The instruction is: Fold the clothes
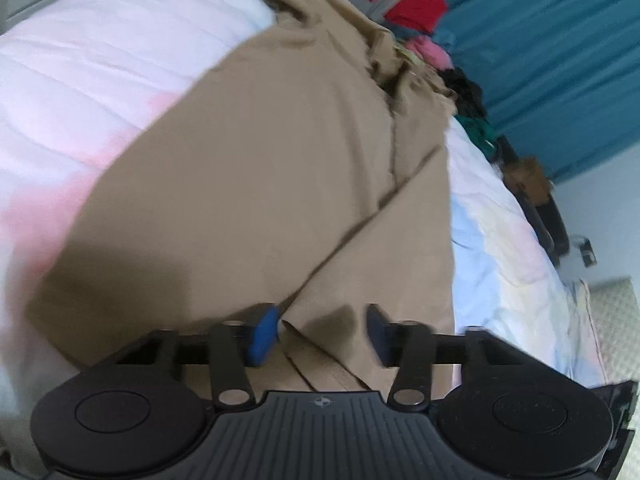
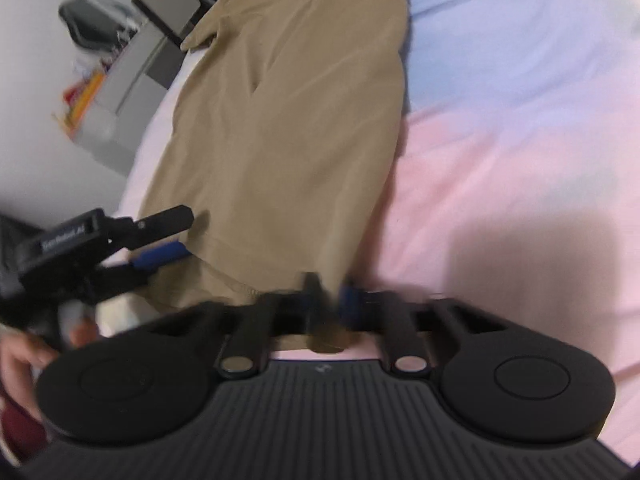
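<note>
Tan trousers (image 1: pixel 248 168) lie spread lengthwise on a pink, white and pale blue quilt (image 1: pixel 100 80). My left gripper (image 1: pixel 320 332) hovers over their near end, open, its blue pads (image 1: pixel 262 334) apart and pressing nothing. In the right wrist view the trousers (image 2: pixel 288 128) stretch away from me. There my right gripper (image 2: pixel 326 300) is blurred, with its fingers together on the near corner of the tan cloth, a bit of which hangs between them. The left gripper (image 2: pixel 164 240) shows at the left, open at the trousers' other near edge.
A heap of red, pink and dark clothes (image 1: pixel 424 28) lies beyond the trousers, in front of a teal curtain (image 1: pixel 552 60). Grey boxes and clutter (image 2: pixel 132 80) stand past the bed's edge. A person's hand (image 2: pixel 20 360) holds the left gripper.
</note>
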Tool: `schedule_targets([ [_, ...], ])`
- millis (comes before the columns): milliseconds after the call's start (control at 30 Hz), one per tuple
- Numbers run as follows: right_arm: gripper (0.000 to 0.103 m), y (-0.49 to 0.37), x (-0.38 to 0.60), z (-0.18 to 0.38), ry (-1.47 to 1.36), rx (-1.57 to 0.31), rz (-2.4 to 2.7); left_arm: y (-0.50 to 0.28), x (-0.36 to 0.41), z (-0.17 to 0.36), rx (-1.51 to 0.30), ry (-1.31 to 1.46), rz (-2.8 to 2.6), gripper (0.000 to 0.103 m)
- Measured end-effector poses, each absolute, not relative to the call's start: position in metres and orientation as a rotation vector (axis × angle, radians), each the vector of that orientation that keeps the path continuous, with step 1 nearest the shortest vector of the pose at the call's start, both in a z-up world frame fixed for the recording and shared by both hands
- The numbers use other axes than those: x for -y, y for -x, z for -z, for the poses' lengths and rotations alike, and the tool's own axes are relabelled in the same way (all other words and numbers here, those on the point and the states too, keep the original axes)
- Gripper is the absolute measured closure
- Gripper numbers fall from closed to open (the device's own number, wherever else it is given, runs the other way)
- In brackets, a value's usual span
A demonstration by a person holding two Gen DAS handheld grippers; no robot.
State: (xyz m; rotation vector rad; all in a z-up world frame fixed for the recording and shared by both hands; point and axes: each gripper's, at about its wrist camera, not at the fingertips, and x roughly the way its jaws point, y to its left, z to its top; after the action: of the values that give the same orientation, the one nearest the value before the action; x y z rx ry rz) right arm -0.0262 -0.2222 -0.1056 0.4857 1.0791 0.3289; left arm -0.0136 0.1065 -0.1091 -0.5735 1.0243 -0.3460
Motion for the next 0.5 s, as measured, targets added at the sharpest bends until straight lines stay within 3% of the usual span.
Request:
schedule_targets([
  [33, 0.095, 0.027, 0.221, 0.1, -0.46, -1.071, -0.329, 0.016, -0.103, 0.107, -1.014, 0.56, 0.377, 0.089],
  [67, 0.095, 0.029, 0.223, 0.093, -0.438, -1.062, -0.326, 0.018, -0.099, 0.105, -1.004, 0.547, 0.407, 0.093],
  [233, 0.096, 0.038, 0.242, 0.067, -0.356, -1.045, -0.305, 0.032, -0.074, 0.094, -0.99, 0.479, 0.615, 0.099],
  [367, 0.095, 0.041, 0.255, 0.065, -0.3, -1.055, -0.272, 0.045, -0.043, 0.094, -1.037, 0.381, 0.761, 0.099],
  [500, 0.088, 0.037, 0.263, 0.072, -0.316, -1.079, -0.236, 0.048, -0.021, 0.098, -1.057, 0.271, 0.786, 0.095],
])
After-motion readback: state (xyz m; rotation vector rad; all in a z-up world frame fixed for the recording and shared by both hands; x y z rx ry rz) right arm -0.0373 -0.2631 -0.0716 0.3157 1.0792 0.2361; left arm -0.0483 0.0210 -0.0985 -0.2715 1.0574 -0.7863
